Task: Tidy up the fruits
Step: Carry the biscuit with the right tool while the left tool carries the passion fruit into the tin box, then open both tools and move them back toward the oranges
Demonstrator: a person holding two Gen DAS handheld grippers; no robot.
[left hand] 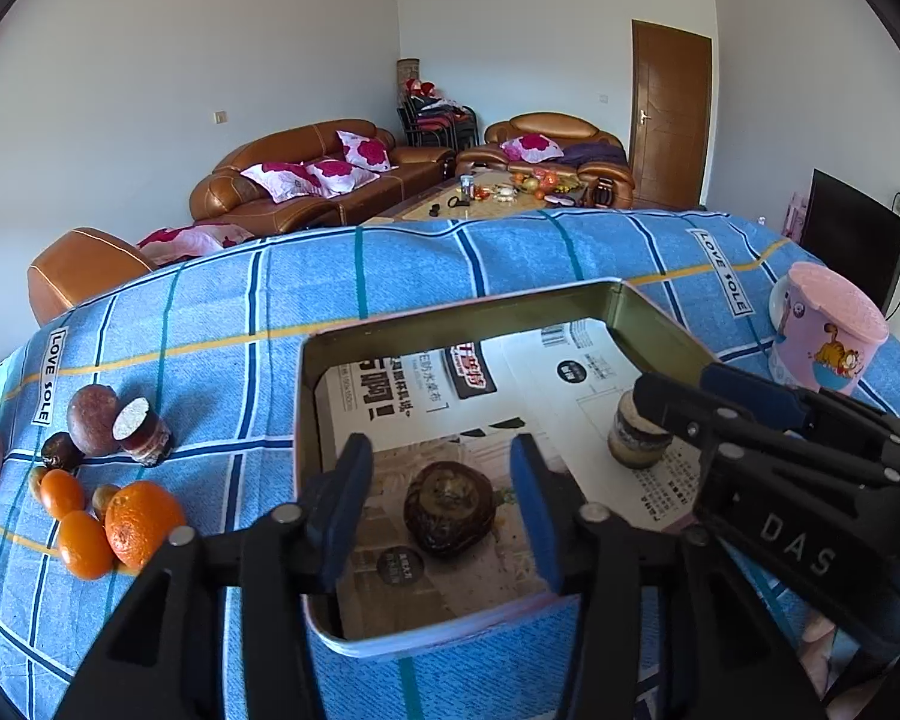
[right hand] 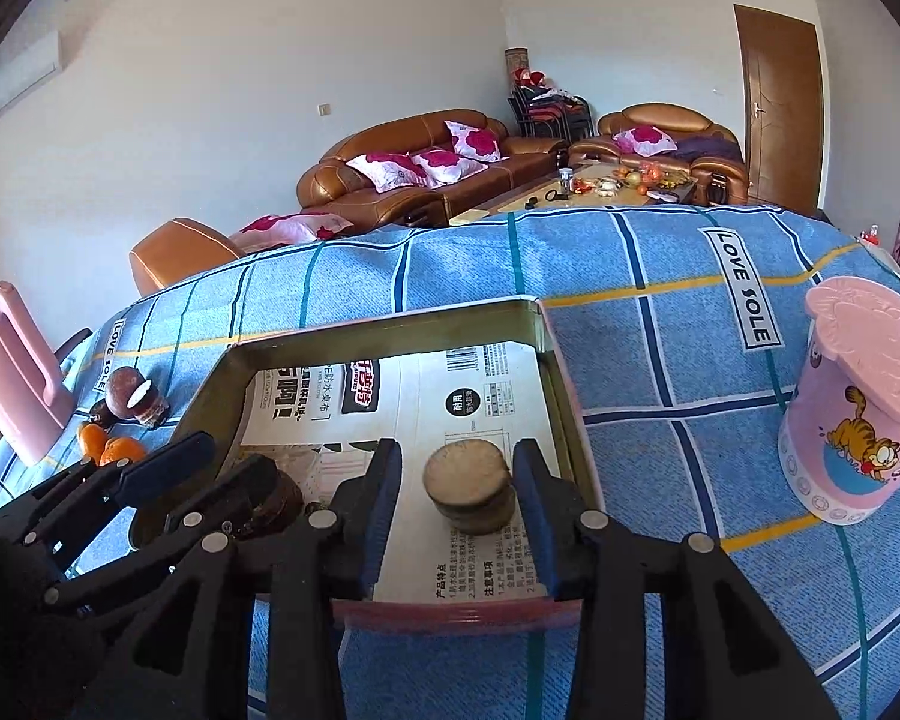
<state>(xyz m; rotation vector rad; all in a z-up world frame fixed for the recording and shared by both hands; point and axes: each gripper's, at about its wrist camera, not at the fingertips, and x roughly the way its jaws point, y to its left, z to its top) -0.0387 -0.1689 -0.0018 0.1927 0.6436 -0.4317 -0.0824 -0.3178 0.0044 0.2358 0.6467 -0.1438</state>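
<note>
Left gripper (left hand: 441, 513) open, clear of dark round fruit (left hand: 449, 517) in tin (left hand: 450, 312); right gripper (right hand: 457, 489) open, seemingly off cut piece (right hand: 468, 489).

Inside the shallow rectangular metal tray (left hand: 660, 324), 2 items: 1 dark brown round fruit (left hand: 449, 509) btwn left tool's fingers, 1 pale-topped cut cylindrical piece (right hand: 469, 485) btwn right tool's. Left of left tool, approx 8 fruits on the cloth: 1 large orange (left hand: 141, 521), 2 small oval orange fruits (left hand: 84, 543), others brownish. Right of tools: 1 pink cartoon-cat plastic tub (right hand: 864, 402).
</note>
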